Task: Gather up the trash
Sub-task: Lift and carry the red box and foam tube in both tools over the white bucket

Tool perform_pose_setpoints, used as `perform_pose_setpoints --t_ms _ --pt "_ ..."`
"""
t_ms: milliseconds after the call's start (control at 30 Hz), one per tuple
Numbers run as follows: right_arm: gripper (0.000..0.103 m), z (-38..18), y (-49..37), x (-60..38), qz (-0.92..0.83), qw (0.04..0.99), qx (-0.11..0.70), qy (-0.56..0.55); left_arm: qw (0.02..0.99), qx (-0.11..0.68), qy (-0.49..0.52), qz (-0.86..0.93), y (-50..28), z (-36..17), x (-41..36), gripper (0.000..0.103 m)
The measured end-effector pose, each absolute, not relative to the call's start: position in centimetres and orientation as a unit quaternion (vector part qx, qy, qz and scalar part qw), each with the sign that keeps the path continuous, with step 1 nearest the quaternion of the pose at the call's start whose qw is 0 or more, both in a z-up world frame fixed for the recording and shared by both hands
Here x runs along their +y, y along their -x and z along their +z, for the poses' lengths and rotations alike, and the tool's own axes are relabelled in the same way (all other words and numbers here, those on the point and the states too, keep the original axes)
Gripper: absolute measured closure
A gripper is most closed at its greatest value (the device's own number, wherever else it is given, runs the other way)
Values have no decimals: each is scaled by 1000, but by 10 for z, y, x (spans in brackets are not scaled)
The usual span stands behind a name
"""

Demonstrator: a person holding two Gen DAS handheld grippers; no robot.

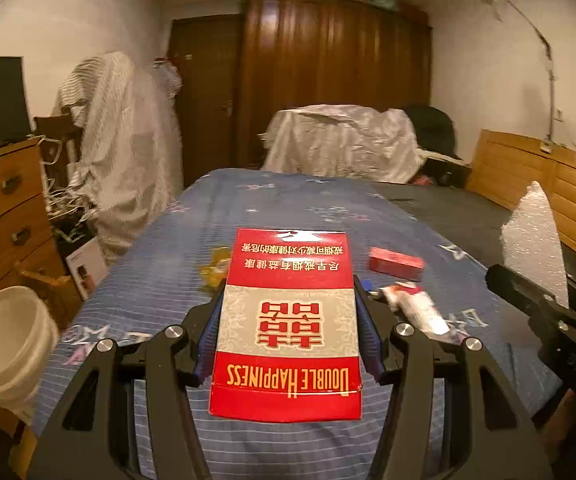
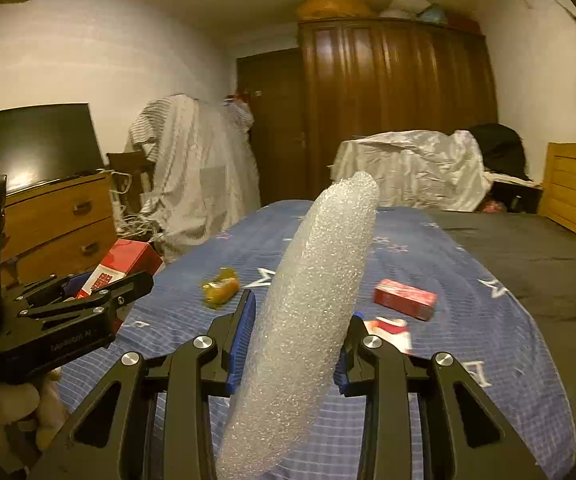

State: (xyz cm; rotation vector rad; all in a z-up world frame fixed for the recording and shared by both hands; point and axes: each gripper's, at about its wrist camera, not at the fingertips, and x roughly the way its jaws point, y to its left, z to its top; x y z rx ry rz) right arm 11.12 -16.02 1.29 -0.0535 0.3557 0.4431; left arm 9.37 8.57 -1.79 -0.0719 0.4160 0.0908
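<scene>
Both wrist cams low over bed, facing wardrobe; left cam sits further left.

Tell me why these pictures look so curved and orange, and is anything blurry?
Both views are fisheye, so the wardrobe and bed edges bow outward under dark corners. Warm indoor light tints everything orange. In the left wrist view, the draped cloth smears slightly; the red carton stays sharp. In the right wrist view, the foam piece glitters with highlights.

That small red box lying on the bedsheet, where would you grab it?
Across its narrow width, coming from above. The small red box lies flat and apart from the other litter, so fingers fit along its long sides. Both hand-held grippers are full now.
</scene>
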Motion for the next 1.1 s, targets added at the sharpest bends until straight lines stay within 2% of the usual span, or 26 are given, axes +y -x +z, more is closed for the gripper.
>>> perform_pose_setpoints --t_ms 633,1100 --pt "68 53 -136 71 385 905 169 68 960 184 75 198 -51 17 256 49" --pt "68 58 -125 279 494 837 203 118 929 203 104 293 -6 20 383 49"
